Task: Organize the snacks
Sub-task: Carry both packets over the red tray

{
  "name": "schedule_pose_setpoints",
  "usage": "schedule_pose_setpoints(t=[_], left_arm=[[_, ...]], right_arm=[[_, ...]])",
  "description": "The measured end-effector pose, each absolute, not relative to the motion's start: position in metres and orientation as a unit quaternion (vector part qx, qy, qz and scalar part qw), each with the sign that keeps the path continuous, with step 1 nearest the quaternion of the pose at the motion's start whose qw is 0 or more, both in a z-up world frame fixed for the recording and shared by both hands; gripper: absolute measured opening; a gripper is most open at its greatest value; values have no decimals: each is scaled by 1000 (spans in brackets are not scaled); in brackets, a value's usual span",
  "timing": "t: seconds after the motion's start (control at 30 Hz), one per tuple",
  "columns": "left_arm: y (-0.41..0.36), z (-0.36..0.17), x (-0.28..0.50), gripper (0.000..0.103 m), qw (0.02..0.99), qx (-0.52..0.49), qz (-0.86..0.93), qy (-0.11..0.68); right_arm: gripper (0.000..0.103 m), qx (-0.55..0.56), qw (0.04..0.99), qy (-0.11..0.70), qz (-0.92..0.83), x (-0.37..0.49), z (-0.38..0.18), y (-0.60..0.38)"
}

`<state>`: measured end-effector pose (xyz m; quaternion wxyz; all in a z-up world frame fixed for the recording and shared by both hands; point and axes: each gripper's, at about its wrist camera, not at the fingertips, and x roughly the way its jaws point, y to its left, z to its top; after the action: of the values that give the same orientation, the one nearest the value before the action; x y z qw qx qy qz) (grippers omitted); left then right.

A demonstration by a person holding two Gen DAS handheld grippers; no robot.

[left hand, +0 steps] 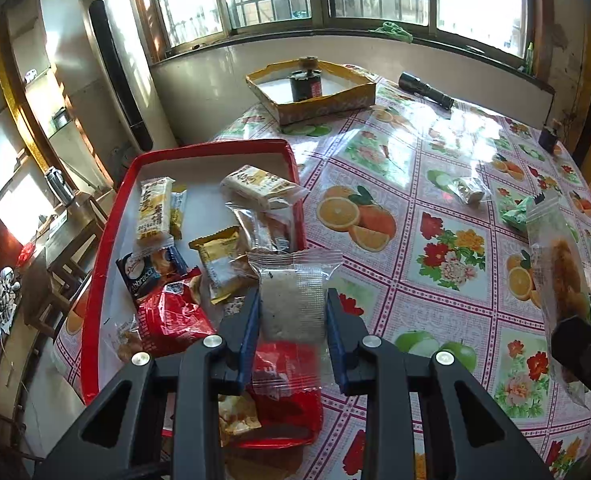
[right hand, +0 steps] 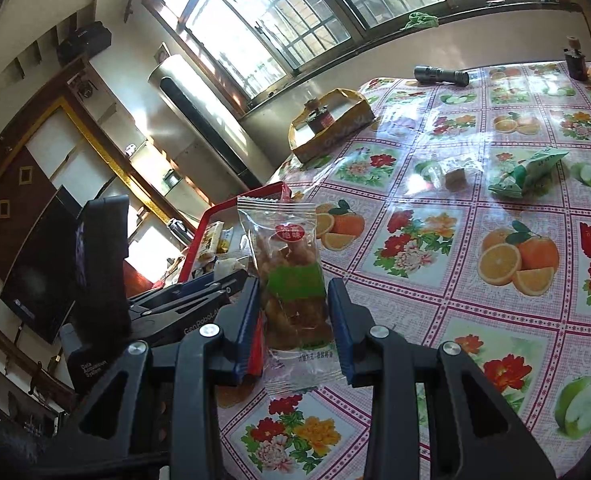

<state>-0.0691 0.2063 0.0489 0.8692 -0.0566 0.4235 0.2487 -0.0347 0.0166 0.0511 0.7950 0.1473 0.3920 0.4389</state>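
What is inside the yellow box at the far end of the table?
The yellow box holds one dark jar with a red label, standing upright on its pale floor. The near wall hides the floor strip just behind it, so anything lying flat there cannot be seen.

Table: I see fruit-print cloth [left hand: 435,184].
Left: red tray [left hand: 107,240], snacks.
Top: yellow box [left hand: 327,104], flashlight [left hand: 425,90].
Right: green packet [right hand: 529,172].
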Motion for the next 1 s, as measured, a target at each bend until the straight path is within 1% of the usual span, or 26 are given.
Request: schedule_pose_setpoints(t=[0.5,1.0], left_arm=[[285,42,-82,30,843,-102,320,421],[314,33,-81,30,833,-118,330,427]], right_arm=[[37,125,769,396,486,-25,54,87],[37,106,750,416,503,-11,42,136]])
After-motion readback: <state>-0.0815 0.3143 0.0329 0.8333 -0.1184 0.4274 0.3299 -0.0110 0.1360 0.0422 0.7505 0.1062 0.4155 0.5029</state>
